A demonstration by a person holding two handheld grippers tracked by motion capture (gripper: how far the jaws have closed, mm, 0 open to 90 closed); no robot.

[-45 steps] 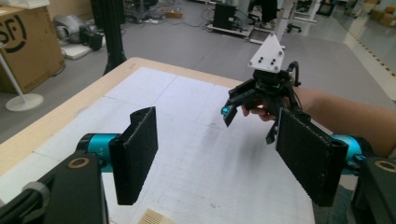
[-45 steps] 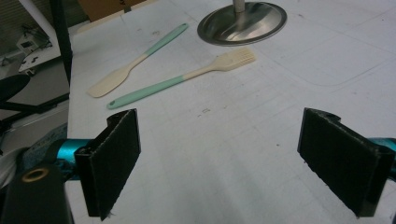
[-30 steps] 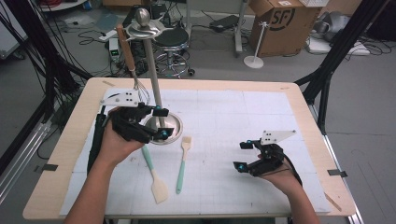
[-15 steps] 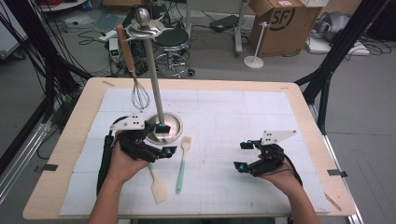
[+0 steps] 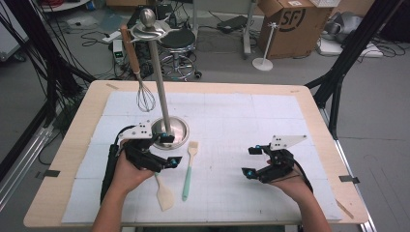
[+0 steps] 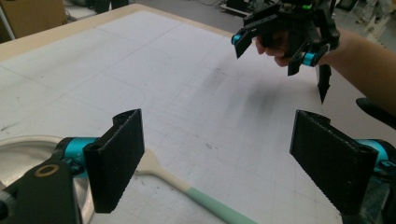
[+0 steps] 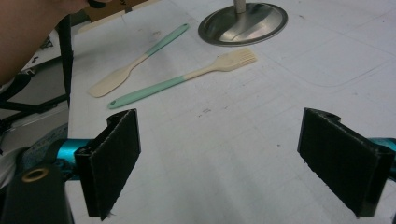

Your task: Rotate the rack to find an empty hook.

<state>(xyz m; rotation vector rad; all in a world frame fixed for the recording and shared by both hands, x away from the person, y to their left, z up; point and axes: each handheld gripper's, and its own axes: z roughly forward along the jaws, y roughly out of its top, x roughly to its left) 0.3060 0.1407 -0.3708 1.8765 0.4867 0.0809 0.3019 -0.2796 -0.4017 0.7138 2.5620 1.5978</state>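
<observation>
Mint-handled brush is seen in high view just right of the left gripper, w/ a cream spatula lying below that gripper, partly under it. Jaws wide apart, nothing held. Steel stand base sits just beyond it; a whisk hangs from the stand further back. Right gripper is held well apart to the right, jaws spread, empty.

Left gripper view: both pads are seen wide apart, nothing btwn them. Brush lies low beside the left pad, base rim at far left. Right gripper is seen ahead, open.

Right gripper view: pads wide, empty. Brush and spatula lie ahead-left, base beyond.
</observation>
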